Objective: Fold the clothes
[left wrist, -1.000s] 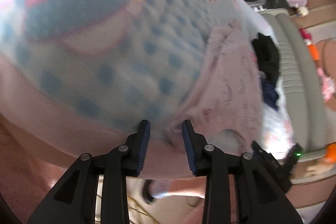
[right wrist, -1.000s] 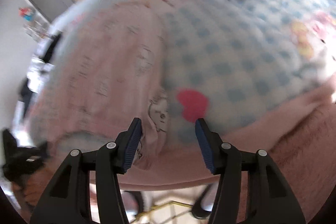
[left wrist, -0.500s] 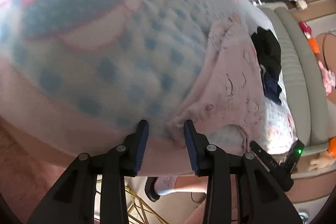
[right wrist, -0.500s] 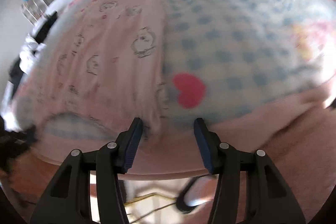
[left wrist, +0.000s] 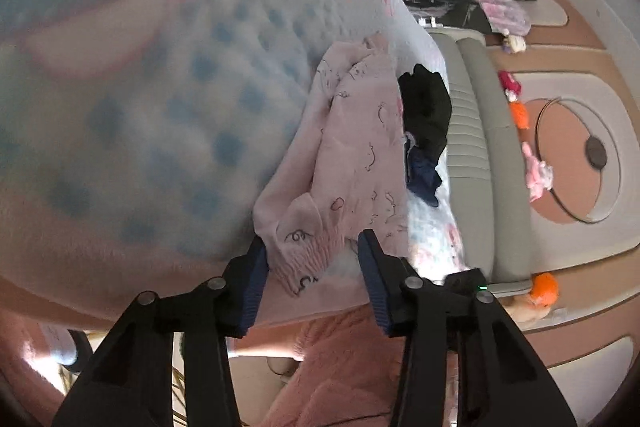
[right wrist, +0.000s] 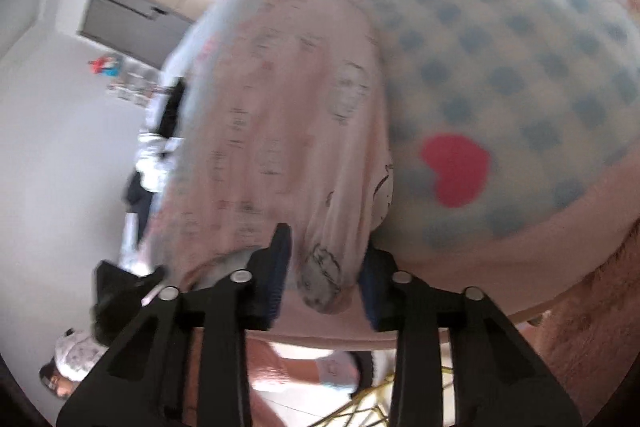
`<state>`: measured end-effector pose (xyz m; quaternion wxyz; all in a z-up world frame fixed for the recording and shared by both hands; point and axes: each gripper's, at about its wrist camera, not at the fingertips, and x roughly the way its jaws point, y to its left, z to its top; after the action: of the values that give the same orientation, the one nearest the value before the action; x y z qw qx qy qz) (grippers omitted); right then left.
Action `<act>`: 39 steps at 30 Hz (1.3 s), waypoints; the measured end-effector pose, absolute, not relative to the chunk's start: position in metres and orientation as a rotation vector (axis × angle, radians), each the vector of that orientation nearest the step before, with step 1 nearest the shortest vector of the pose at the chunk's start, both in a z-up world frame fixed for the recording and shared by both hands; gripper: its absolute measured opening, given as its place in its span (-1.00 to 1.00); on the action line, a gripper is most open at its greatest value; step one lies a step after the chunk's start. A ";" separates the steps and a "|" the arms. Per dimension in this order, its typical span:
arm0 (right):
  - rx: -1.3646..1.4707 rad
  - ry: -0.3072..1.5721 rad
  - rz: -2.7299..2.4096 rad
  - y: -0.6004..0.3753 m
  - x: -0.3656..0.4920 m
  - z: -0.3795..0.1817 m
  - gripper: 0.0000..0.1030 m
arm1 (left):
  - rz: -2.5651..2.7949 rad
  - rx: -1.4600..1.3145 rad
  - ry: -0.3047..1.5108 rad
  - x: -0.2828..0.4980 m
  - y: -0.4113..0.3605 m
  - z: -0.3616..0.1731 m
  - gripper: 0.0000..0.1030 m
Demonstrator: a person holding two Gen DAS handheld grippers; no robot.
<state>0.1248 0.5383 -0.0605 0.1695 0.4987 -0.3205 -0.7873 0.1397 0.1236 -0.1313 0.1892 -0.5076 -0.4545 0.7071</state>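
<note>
Left side: the left gripper (left wrist: pixel 310 259) points forward and downward at the near edge of the bed. Its jaws have just been opening and stand moderately apart. The gathered cuff end of the pink garment (left wrist: pixel 352 155) lies between them; the cloth touches the left finger, while a gap shows before the right finger, so no grip is confirmed.

Centre: the pink garment, printed with small outline figures, lies stretched across the checked blue-and-white blanket (left wrist: pixel 168 99), running from the near bed edge away toward the far side. Beyond it sits a dark clothes pile (left wrist: pixel 426 111), just beside the garment's far edge.

Right side: the right gripper (right wrist: pixel 326 267) is likewise angled down at the bed edge. Its jaws have just been closing and are narrow. A bunched fold of the pink garment (right wrist: pixel 288 131) fills the gap, and both fingers bear against the cloth. A red heart (right wrist: pixel 456 169) on the blanket (right wrist: pixel 520 67) lies just to the right of this fold.
</note>
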 end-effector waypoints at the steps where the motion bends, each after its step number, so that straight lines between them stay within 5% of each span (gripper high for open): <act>1: 1.417 -0.897 -2.241 0.536 0.127 -0.058 -0.40 | 1.984 -1.447 -1.280 0.136 0.125 -0.136 -0.12; 5: 1.546 -0.866 -2.274 0.534 0.119 -0.088 -0.37 | 1.949 -1.443 -1.317 0.123 0.131 -0.146 -0.12; 12: 1.363 -1.240 -2.100 0.552 0.110 -0.090 -0.32 | 1.958 -1.268 -1.271 0.105 0.142 -0.123 -0.11; 16: 1.491 -0.803 -2.323 0.521 0.100 -0.078 -0.27 | 1.999 -1.369 -1.260 0.097 0.156 -0.142 0.03; 19: 1.510 -0.690 -2.361 0.512 0.097 -0.088 0.08 | 2.037 -1.334 -1.208 0.097 0.167 -0.139 0.51; 21: 1.495 -0.657 -2.373 0.507 0.095 -0.088 0.26 | 2.043 -1.362 -1.150 0.093 0.174 -0.135 0.60; 23: 1.485 -0.663 -2.384 0.507 0.096 -0.089 0.24 | 2.051 -1.409 -1.114 0.089 0.177 -0.134 0.60; 25: 1.486 -0.703 -2.389 0.516 0.100 -0.093 -0.17 | 2.049 -1.438 -1.103 0.088 0.177 -0.134 0.60; 26: 1.487 -0.723 -2.392 0.521 0.102 -0.095 -0.34 | 2.053 -1.439 -1.115 0.088 0.175 -0.135 0.59; 27: 1.485 -0.746 -2.390 0.525 0.104 -0.096 -0.47 | 2.059 -1.440 -1.128 0.088 0.173 -0.135 0.36; 29: 1.464 -0.817 -2.360 0.535 0.108 -0.097 -0.52 | 2.091 -1.454 -1.147 0.093 0.164 -0.138 -0.38; 31: 1.448 -0.844 -2.349 0.530 0.106 -0.097 -0.52 | 2.106 -1.436 -1.178 0.099 0.156 -0.139 -0.58; 35: 1.380 -0.761 -2.393 0.517 0.103 -0.076 -0.76 | 2.223 -1.291 -1.053 0.108 0.161 -0.098 -0.65; 39: 1.187 -0.667 -2.500 0.517 0.108 -0.019 -0.80 | 2.343 -1.137 -0.873 0.114 0.163 -0.037 -0.66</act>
<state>0.1081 0.5168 -0.0194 0.1466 0.4126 -0.2317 -0.8687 0.1138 0.1628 -0.0369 0.1960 -0.4058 -0.3116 0.8365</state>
